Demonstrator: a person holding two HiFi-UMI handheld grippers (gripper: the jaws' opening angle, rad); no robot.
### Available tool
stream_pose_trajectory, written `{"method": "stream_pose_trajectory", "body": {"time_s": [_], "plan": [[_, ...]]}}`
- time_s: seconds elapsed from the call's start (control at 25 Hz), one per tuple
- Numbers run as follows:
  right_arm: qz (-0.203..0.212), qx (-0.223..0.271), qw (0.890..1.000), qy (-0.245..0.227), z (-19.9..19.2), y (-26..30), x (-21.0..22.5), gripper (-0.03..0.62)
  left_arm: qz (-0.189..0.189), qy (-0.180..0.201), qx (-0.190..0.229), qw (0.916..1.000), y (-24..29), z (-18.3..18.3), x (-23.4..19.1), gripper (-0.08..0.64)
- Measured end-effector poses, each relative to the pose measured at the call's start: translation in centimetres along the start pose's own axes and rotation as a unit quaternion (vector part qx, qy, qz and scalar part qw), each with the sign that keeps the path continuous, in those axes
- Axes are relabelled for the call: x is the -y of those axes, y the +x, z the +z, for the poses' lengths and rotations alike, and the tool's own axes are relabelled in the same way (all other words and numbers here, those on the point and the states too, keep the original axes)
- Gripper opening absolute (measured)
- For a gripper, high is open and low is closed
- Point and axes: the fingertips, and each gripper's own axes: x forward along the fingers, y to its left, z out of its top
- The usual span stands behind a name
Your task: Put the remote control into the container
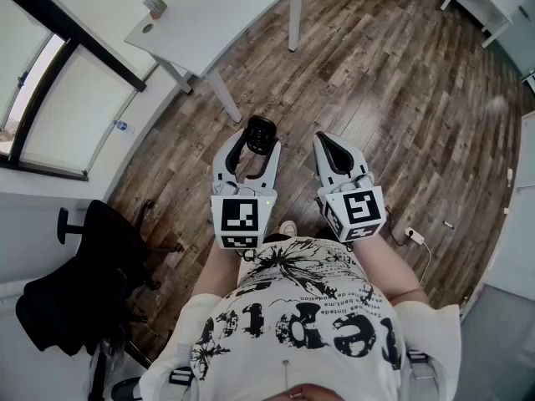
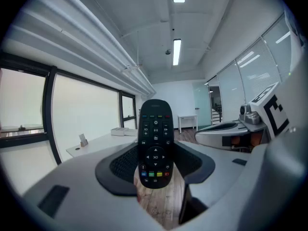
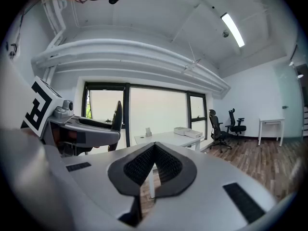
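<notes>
A black remote control (image 1: 260, 134) with coloured buttons stands upright between the pads of my left gripper (image 1: 257, 143), which is shut on its lower half. In the left gripper view the remote control (image 2: 155, 143) faces the camera, its top rising above the left gripper (image 2: 155, 170). My right gripper (image 1: 333, 150) is held level beside the left one at waist height, shut, with nothing in it. In the right gripper view the dark pads of the right gripper (image 3: 154, 154) meet at their tips. No container shows in any view.
I stand on a wooden floor. A white table (image 1: 209, 15) with small items is ahead on the left by the windows (image 1: 50, 98). A black office chair (image 1: 75, 299) is at my left; a cable and plug (image 1: 414, 236) lie at my right. More chairs (image 3: 226, 124) stand farther off.
</notes>
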Motion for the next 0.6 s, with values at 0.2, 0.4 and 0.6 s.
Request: {"method": "stream_pose_trajectory", "body": {"time_s": [0.2, 0.4, 0.6], "plan": [[0.000, -0.007, 1.000, 0.001, -0.4, 0.3, 0.1, 0.002, 0.002, 0.006, 0.013, 0.9999, 0.2, 0.2, -0.4, 0.238], [0.006, -0.010, 1.000, 0.010, -0.5, 0.6, -0.6, 0.002, 0.003, 0.008, 0.023, 0.9997, 0.0, 0.3, -1.1, 0.238], [0.005, -0.018, 1.000, 0.011, -0.7, 0.9, -0.9, 0.002, -0.004, -0.007, 0.028, 0.9996, 0.3, 0.2, -1.5, 0.238]]}}
